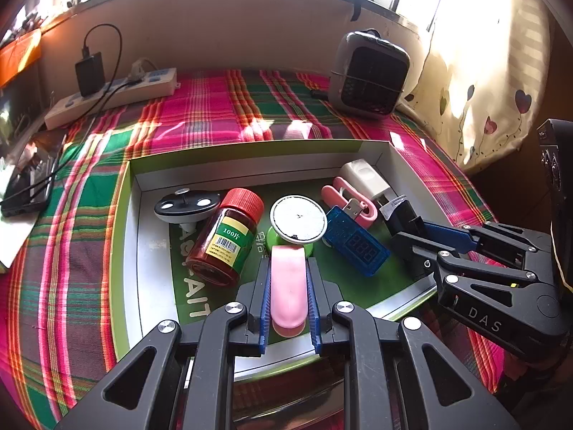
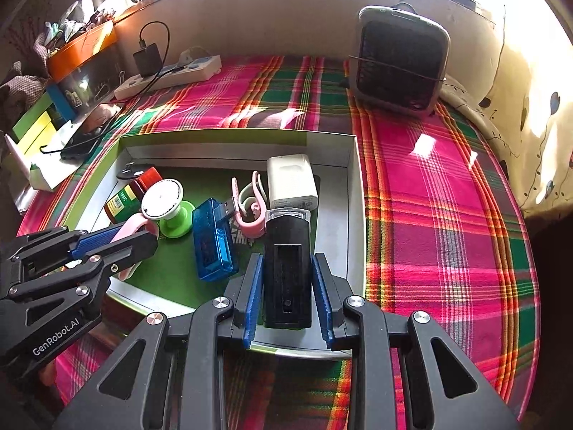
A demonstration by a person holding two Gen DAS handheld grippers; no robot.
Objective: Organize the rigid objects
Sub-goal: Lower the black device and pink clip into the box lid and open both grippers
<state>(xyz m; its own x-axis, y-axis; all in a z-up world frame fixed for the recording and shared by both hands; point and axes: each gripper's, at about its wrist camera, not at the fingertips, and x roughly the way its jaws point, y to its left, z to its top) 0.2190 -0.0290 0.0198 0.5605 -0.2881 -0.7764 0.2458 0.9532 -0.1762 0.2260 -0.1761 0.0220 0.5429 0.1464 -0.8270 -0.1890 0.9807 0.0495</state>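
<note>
A shallow green-lined box lies on a plaid cloth. My left gripper is shut on the pink tongue-shaped handle of a small stand with a white disc and green base, low over the box's front. My right gripper is shut on a black rectangular gadget at the box's right front corner. In the box lie a red-capped brown bottle, a blue USB meter, a pink clip, a white charger and a black oval piece.
A grey fan heater stands at the back right of the cloth. A white power strip with a black adapter lies at the back left, a phone on its cable at the left edge. A curtain hangs at the right.
</note>
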